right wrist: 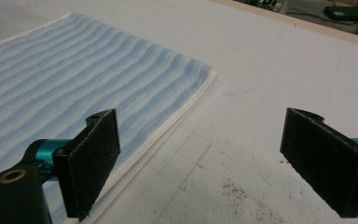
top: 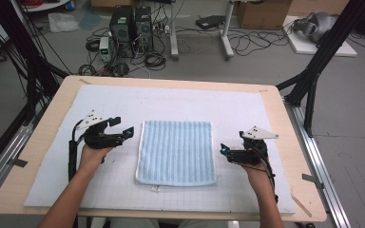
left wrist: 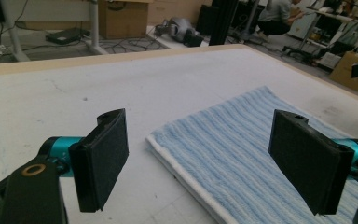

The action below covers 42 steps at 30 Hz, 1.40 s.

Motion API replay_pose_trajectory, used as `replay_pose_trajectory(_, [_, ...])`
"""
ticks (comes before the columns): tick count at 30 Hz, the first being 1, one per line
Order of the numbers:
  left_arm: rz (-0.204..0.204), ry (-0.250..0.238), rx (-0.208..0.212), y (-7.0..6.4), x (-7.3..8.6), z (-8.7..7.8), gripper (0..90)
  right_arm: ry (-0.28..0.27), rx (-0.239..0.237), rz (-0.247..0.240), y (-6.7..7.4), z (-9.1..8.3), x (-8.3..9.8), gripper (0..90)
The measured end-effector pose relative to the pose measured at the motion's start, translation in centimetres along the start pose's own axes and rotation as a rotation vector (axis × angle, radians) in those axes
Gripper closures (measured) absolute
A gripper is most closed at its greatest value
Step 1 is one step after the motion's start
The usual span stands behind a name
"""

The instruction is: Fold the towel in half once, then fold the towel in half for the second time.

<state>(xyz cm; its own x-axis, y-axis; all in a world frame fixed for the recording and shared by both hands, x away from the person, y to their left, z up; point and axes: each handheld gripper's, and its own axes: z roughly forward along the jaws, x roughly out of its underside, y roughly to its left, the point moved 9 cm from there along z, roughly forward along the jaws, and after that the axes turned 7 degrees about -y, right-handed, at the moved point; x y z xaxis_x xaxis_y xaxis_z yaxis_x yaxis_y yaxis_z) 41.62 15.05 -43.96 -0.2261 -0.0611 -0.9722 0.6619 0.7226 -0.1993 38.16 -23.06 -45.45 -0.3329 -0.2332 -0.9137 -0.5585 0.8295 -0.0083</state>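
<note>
Your left tongs [top: 122,127] hang over the white mat [top: 52,156] on the desk [top: 43,128], just off the left edge of the folded towel [top: 177,152], with their tips aimed toward it and your hand gripping the body from below. They are released: in the left gripper view the two black pads [left wrist: 100,158] stand wide apart with bare mat and the towel's near corner [left wrist: 223,154] showing between them, and nothing is pinched. The towel itself lies flat in the middle of the mat, blue and white in fine stripes, folded into a neat rectangle with a white hem along its left and lower edges and a small tag poking out at the bottom edge. It rests apart from both tools, untouched. On the far side, your right tongs [top: 225,151] sit just beside the towel's right edge, lower down the mat than the left ones, tips turned toward the cloth. They are released as well: the right gripper view shows the pads [right wrist: 91,158] spread wide over the mat, the towel's edge [right wrist: 121,93] running past the one on the left of that view, and a scatter of dark specks [right wrist: 235,189] on the mat between them.
</note>
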Motion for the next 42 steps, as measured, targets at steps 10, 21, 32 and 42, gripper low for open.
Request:
replay_pose_trajectory(10, [0.004,0.006,0.016,-0.5,0.0,0.0,18.0,-0.016,0.005,0.013,-0.5,-0.1,-0.1,11.1])
replay_pose_trajectory(21, [-0.001,0.018,0.010,-0.4,0.2,0.2,18.0,-0.013,0.001,0.019,-0.4,-0.2,-0.1,11.1])
replay_pose_trajectory(32, [0.038,0.086,-0.018,-0.3,1.7,1.4,19.9,-0.018,-0.007,0.041,-0.5,-0.3,0.1,11.1])
replay_pose_trajectory(42, [-0.004,0.109,-0.019,0.1,0.4,4.4,24.4,-0.028,-0.021,0.075,-0.7,-0.7,0.3,11.1])
